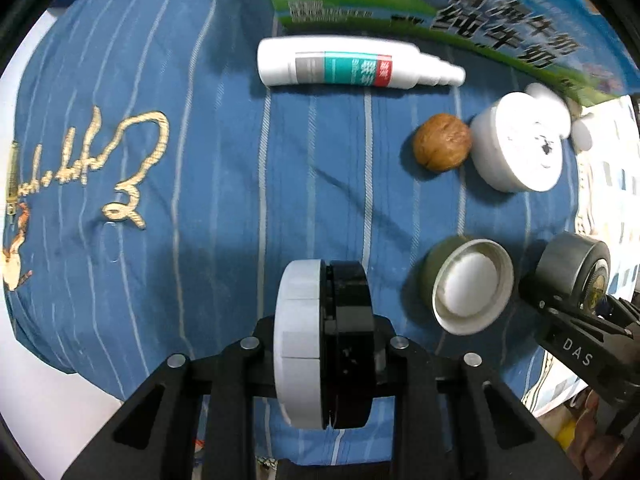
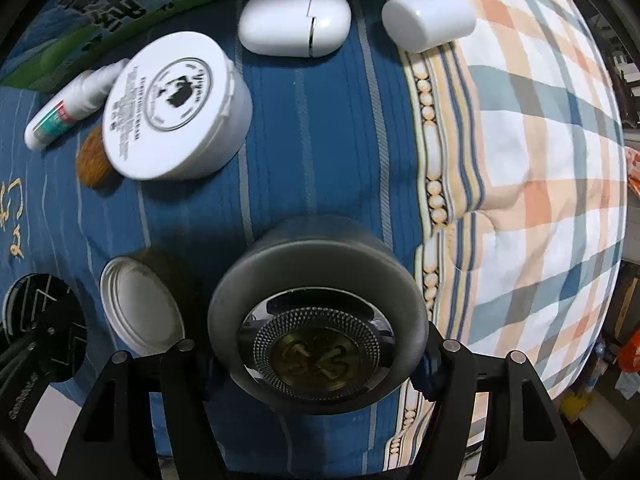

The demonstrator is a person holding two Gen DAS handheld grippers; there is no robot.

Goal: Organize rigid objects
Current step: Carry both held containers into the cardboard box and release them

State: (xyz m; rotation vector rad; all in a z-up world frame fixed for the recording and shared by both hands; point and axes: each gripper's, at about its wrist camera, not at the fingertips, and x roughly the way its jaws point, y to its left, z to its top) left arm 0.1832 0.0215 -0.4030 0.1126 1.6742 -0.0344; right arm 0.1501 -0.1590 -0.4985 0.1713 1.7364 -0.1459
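A blue striped cloth (image 1: 200, 152) with gold embroidery covers the bed, and a checked quilt (image 2: 532, 152) lies along its right side. A printed carton (image 1: 460, 12) with large characters lies behind the things.

The left tongs (image 1: 325, 344) are clenched on a black-and-white round case (image 1: 325, 344), held on edge between the 2 fingers, white half to the left and black half to the right. The right tongs (image 2: 320, 350) grip a dark grey round tin (image 2: 316, 280), its face with a gold emblem turned toward the camera.

Between the 2 held things a metal lid (image 1: 470, 286) lies on the cloth with its open side up, showing a white liner inside; nothing else is in it. Farther back stands a closed white jar (image 2: 176, 108) with black print on its lid. A walnut (image 1: 442, 142) sits just beside it, to its left and very close, and a white spray bottle (image 1: 356, 63) with a teal and red label lies on its side near the carton. Behind the jar lie a closed white oval case (image 2: 294, 20) and a white cylindrical bottle (image 2: 428, 20) on its side at the quilt's edge.
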